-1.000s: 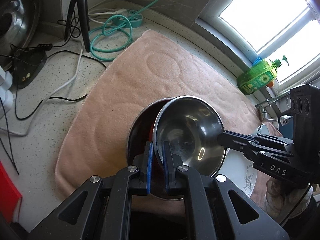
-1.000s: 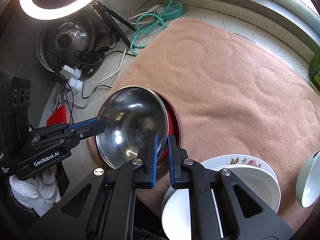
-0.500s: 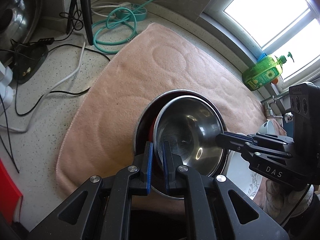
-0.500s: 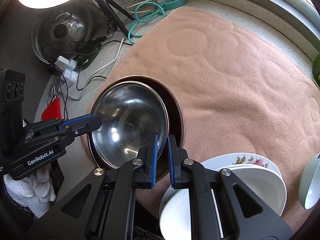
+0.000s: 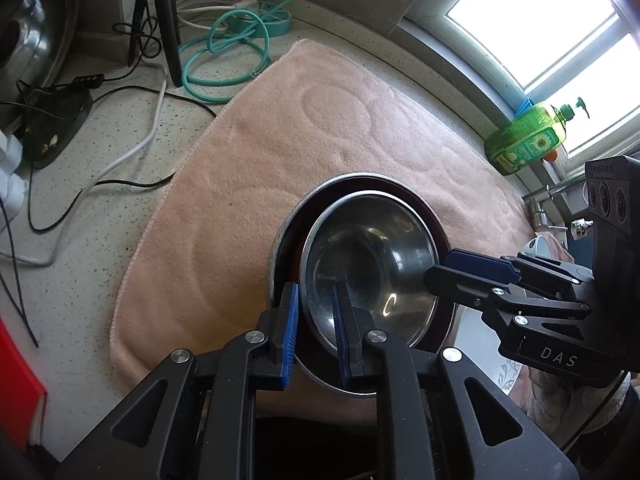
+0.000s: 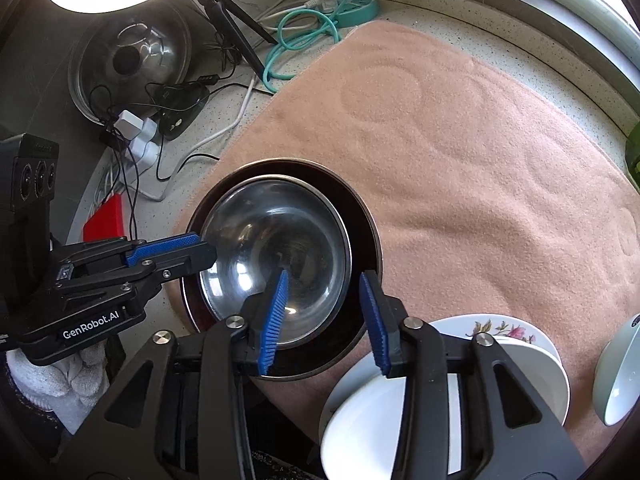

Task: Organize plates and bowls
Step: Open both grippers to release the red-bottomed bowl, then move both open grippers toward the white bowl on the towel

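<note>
A small steel bowl [image 5: 372, 264] [image 6: 276, 260] sits nested inside a larger dark steel bowl [image 5: 352, 184] [image 6: 360, 208] on the pink towel [image 5: 280, 140]. My left gripper [image 5: 316, 304] is open, its fingers straddling the small bowl's near rim. My right gripper [image 6: 324, 292] is open wide, fingers astride both bowls' right rims. The left gripper also shows in the right wrist view [image 6: 200, 252], the right gripper in the left wrist view [image 5: 444, 268].
White plates and a floral plate [image 6: 504, 332] are stacked at the right, a pale green bowl [image 6: 620, 376] beyond. Cables [image 5: 120, 160], a teal hose [image 5: 224, 52], tripod and pot lid [image 6: 128, 60] crowd the counter left. A green soap bottle [image 5: 528, 140] stands by the window.
The small bowl was lowered from a tilt into the larger bowl. Both grippers, shut on its rim before, have opened and let it go.
</note>
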Action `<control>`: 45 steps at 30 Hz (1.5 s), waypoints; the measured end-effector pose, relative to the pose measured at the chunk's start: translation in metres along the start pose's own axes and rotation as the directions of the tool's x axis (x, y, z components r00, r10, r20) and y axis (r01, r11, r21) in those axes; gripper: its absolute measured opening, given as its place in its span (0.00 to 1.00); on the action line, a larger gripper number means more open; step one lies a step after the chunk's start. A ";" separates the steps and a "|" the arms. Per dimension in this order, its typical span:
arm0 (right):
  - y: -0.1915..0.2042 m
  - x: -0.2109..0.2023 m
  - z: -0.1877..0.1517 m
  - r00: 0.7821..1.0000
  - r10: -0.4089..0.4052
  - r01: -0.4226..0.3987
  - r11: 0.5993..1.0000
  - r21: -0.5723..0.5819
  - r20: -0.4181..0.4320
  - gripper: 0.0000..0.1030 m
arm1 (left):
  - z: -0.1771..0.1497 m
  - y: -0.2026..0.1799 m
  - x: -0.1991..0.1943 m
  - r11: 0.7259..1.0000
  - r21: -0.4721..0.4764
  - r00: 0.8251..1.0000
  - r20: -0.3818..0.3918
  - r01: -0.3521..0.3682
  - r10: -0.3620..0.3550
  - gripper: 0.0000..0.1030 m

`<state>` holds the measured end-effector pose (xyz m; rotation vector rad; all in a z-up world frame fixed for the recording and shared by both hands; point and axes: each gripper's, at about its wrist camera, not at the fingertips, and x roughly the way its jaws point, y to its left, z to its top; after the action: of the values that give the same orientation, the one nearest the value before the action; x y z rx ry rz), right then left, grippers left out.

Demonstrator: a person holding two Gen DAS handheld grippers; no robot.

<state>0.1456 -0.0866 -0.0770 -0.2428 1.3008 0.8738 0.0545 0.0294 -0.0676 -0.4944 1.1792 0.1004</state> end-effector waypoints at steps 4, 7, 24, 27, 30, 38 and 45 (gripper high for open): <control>0.001 -0.012 0.000 0.999 -0.006 0.007 1.000 -0.009 0.037 0.63 | 0.001 -0.001 -0.006 1.000 0.000 1.000 0.016 0.004 -0.004 0.25; -0.003 -0.020 0.000 0.998 0.011 -0.011 1.000 0.014 0.055 0.66 | 0.002 -0.001 -0.010 1.000 -0.005 1.000 0.028 0.008 -0.008 0.25; -0.048 -0.089 -0.013 0.976 -0.063 0.035 0.990 0.138 0.207 0.82 | 0.018 -0.024 -0.027 0.997 0.060 0.993 0.109 -0.050 0.043 0.70; -0.059 -0.101 -0.018 0.971 -0.084 0.049 0.986 0.159 0.224 0.82 | 0.022 -0.032 -0.025 0.995 0.067 0.992 0.109 -0.070 0.062 0.75; -0.073 -0.113 -0.024 0.964 -0.109 0.062 0.979 0.195 0.241 0.82 | 0.025 -0.045 -0.023 0.993 0.095 0.992 0.114 -0.064 0.053 0.75; -0.120 -0.143 -0.049 0.949 -0.162 0.074 0.948 0.309 0.269 0.82 | 0.036 -0.086 -0.011 0.985 0.167 0.994 0.108 -0.032 0.014 0.75; -0.166 -0.165 -0.081 0.930 -0.233 0.098 0.902 0.420 0.284 0.82 | 0.039 -0.128 0.008 0.977 0.213 0.995 0.086 0.020 -0.039 0.75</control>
<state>0.1975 -0.3168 -0.0023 0.1118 1.0948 0.4587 0.1331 -0.0701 -0.0230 -0.3154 1.0793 -0.0290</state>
